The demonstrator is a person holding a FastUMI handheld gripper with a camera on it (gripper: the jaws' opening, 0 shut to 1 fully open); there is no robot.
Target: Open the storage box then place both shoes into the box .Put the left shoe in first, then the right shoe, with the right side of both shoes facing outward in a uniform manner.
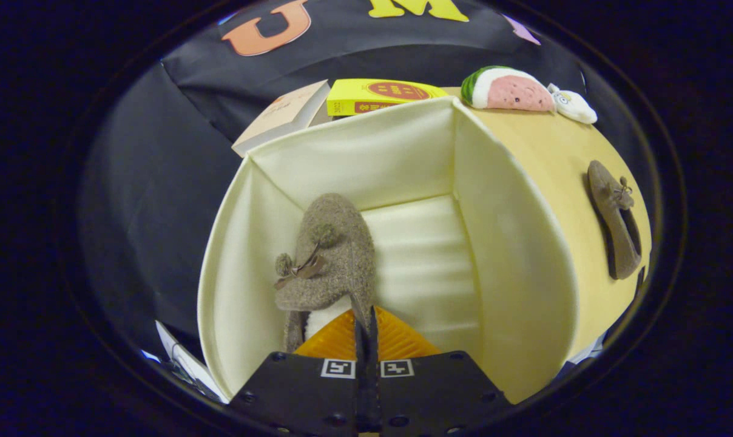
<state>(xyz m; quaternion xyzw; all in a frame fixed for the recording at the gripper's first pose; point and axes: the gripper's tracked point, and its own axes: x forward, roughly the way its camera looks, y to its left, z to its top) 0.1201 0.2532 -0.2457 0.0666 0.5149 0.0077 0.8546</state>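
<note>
Step in hand: first shoe (333,255) lowered into open storage box (397,152), near left wall; gripper (365,325) fingers clenched on its heel rim. Next: release, withdraw, fetch second shoe (614,221) lying on table (560,158), right of box.

1. The tool (365,325) has its fingers pressed together at the heel of the brown shoe (330,255) inside the storage box (512,255); whether they pinch the heel edge is hidden.
2. The heel is covered by the fingers.
3. The papers (178,358) at the box's near left corner are cut off.
4. The book (281,115) behind the box is partly hidden by its wall.
</note>
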